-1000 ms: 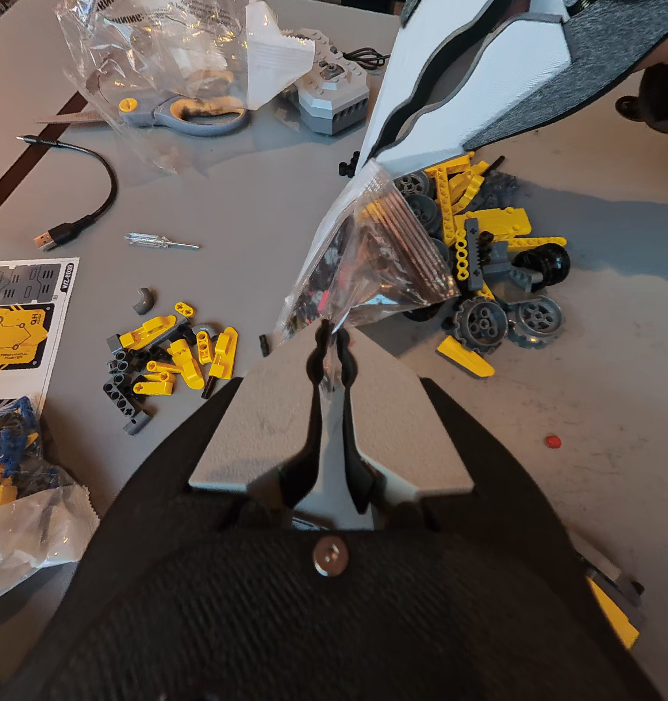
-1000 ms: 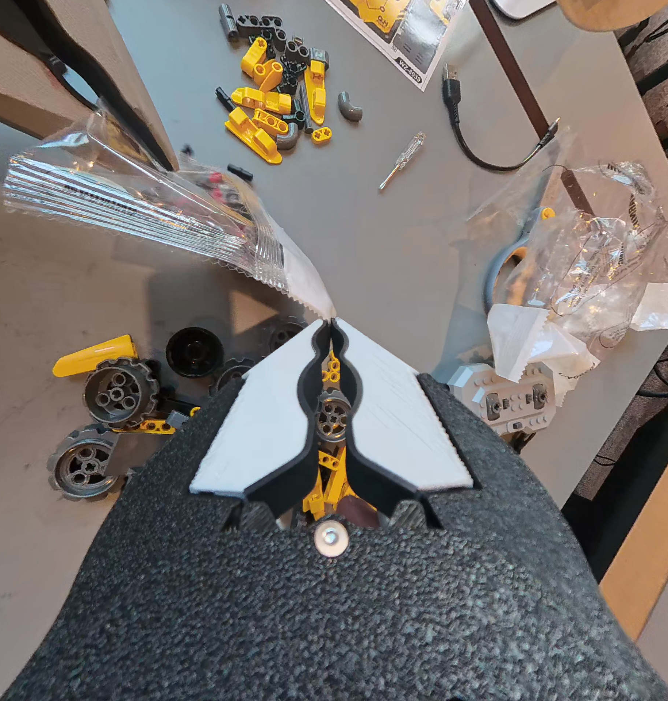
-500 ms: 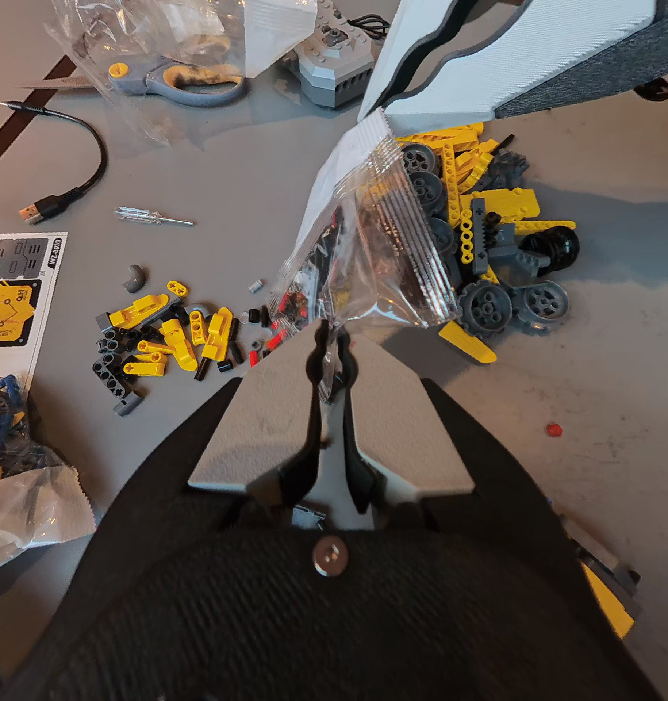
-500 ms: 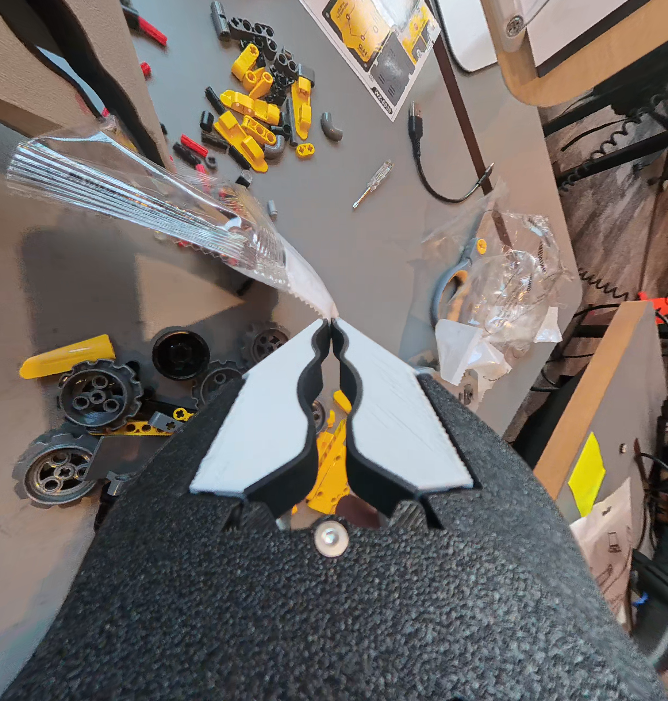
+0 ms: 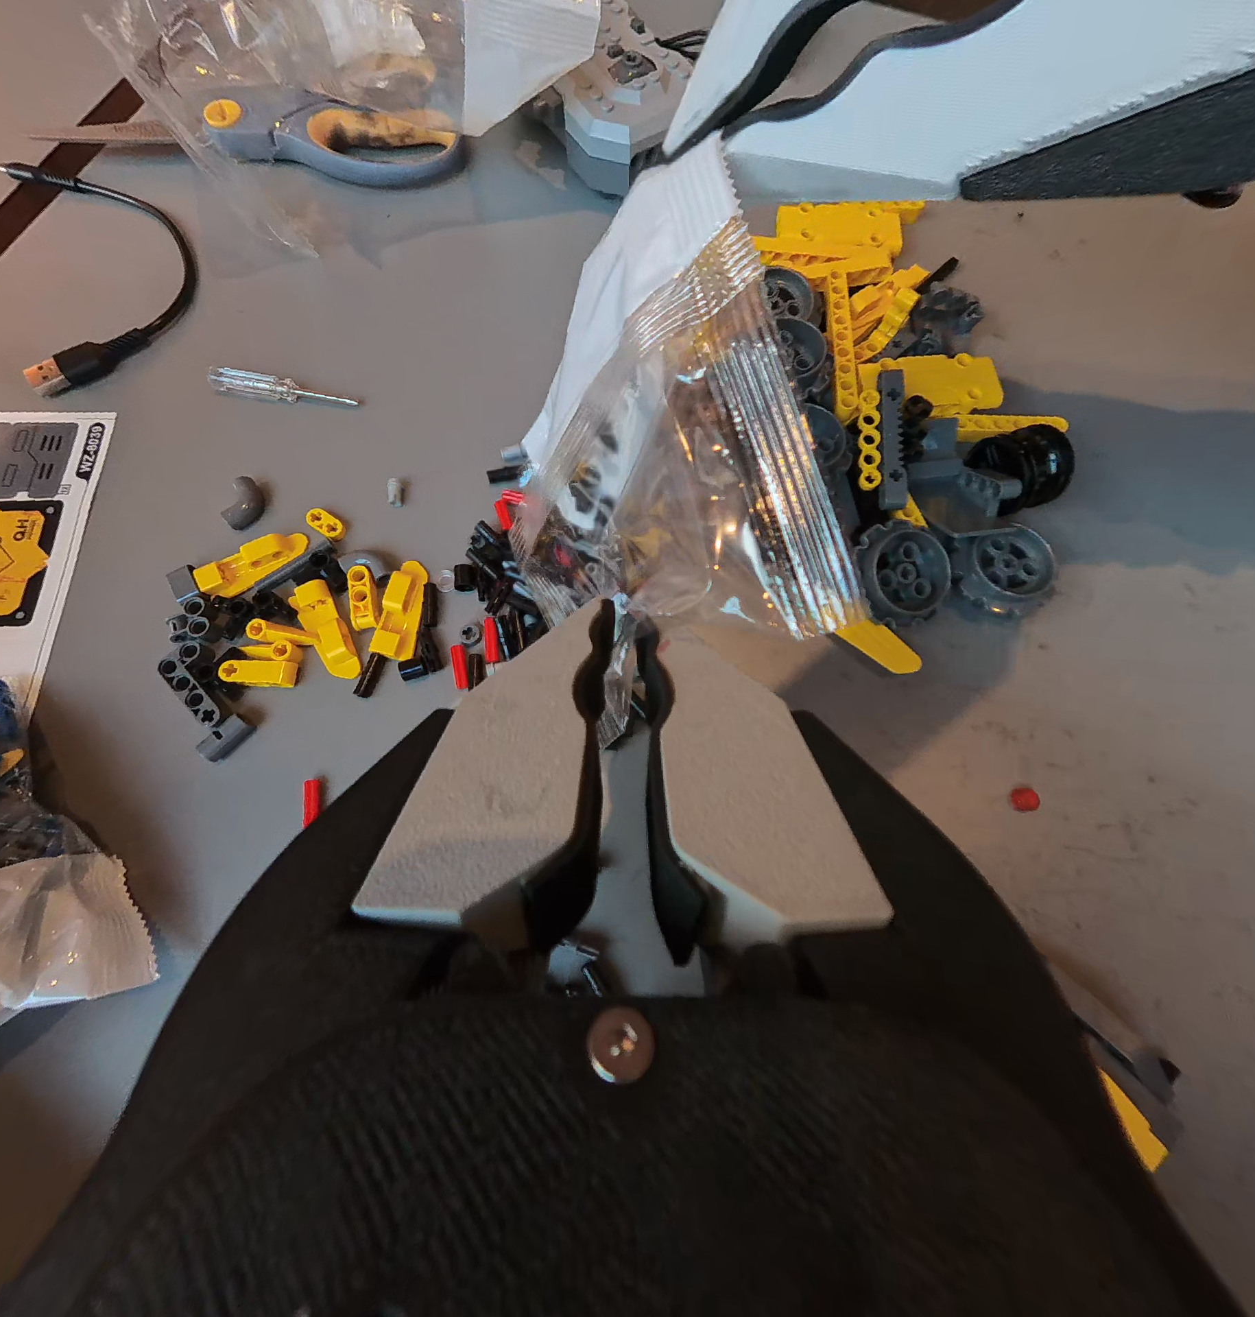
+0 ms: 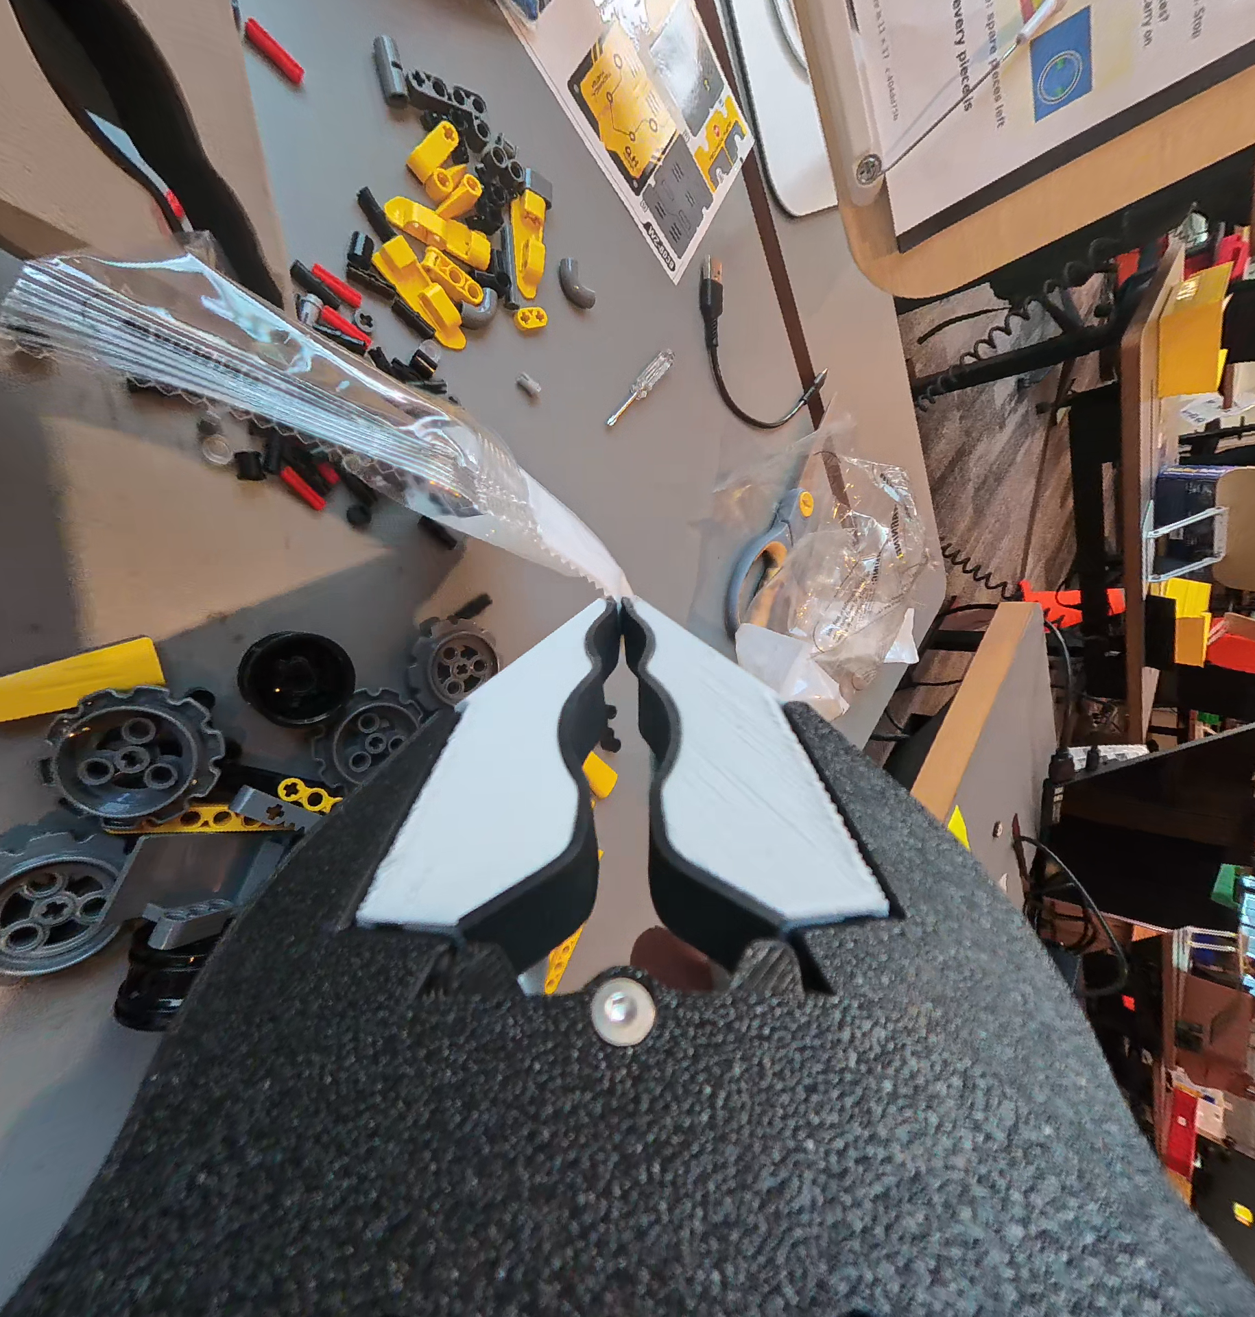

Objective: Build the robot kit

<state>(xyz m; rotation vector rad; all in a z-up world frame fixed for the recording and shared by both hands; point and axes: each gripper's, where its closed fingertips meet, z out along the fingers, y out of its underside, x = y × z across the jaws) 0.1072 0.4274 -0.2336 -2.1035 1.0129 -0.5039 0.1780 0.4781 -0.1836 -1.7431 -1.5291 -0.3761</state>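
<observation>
Clear plastic bag (image 5: 689, 463) hangs stretched above the grey table (image 5: 1145, 713), pinched at opposite corners. Left gripper (image 5: 621, 620) is clenched on the crinkled lower corner; right gripper (image 6: 619, 604) is clenched on the white serrated seal edge. Film looks thin, light, limp and slippery, likely to tear or slide out, so the sealed corners are the firmest hold. Small black and red pins (image 5: 496, 570) lie on the table under the bag's open side, beside yellow connectors (image 5: 311, 613). Grey wheels and yellow beams (image 5: 917, 456) sit toward the right edge; scissors (image 5: 340, 135) and a loose wrapper (image 5: 325, 64) lie near the far edge.
</observation>
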